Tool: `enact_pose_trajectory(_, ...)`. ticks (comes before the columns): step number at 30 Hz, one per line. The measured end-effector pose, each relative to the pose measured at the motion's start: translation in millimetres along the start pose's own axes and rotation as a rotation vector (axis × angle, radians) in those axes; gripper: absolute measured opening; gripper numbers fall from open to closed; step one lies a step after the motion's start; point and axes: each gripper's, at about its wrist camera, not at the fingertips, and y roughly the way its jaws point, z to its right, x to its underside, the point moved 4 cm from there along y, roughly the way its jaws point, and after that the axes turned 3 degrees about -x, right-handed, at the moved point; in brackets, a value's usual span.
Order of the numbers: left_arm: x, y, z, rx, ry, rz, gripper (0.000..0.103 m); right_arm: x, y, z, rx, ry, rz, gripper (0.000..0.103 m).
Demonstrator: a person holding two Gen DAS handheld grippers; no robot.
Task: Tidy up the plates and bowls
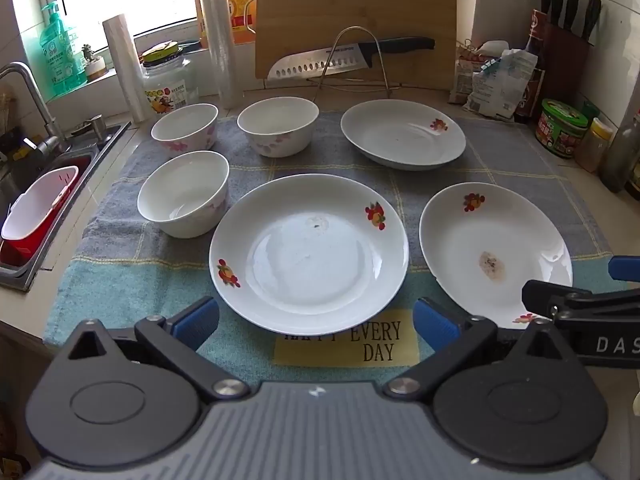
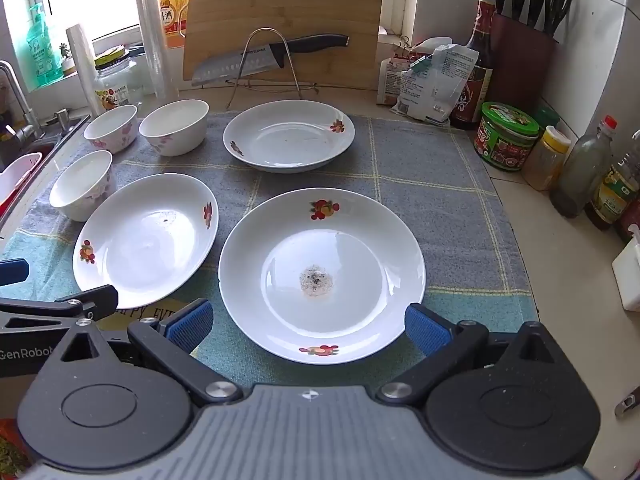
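Three white plates with fruit prints lie on a checked towel (image 1: pixel 120 272): a near middle plate (image 1: pixel 309 250) (image 2: pixel 146 240), a near right plate with a brown stain (image 1: pixel 494 254) (image 2: pixel 322 274), and a far plate (image 1: pixel 403 134) (image 2: pixel 289 135). Three white flowered bowls stand upright at the left (image 1: pixel 184 193) (image 1: pixel 185 127) (image 1: pixel 278 126) (image 2: pixel 82 184). My left gripper (image 1: pixel 316 322) hovers open just before the middle plate's near rim. My right gripper (image 2: pixel 308 326) hovers open at the stained plate's near rim. Nothing is held.
A sink (image 1: pixel 44 184) with a red-and-white basket lies left of the towel. At the back stand a cutting board (image 1: pixel 356 20), a knife on a wire rack (image 1: pixel 348 60), a jar and rolls. Bottles, jars and a knife block (image 2: pixel 520 40) line the right side.
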Motion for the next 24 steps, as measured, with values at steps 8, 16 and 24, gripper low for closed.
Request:
enact_pose_trajectory(8, 0.1, -1.5, -2.6, -0.003, -0.006, -0.012, 0.102, -0.1, -2.8, -2.4, -0.003, -0.005, 0.002, 0.103)
enact_pose_trajectory(16, 1.6, -1.8, -2.6, -0.006, -0.008, -0.01, 0.102, -1.2, -3.0, -5.1, -0.005, -0.007, 0.002, 0.103)
enact_pose_trajectory(24, 1.3, -5.2, -4.9, -0.005, -0.01, -0.005, 0.102, -1.3, -7.4, -4.0, -0.016, -0.008, 0.01, 0.103)
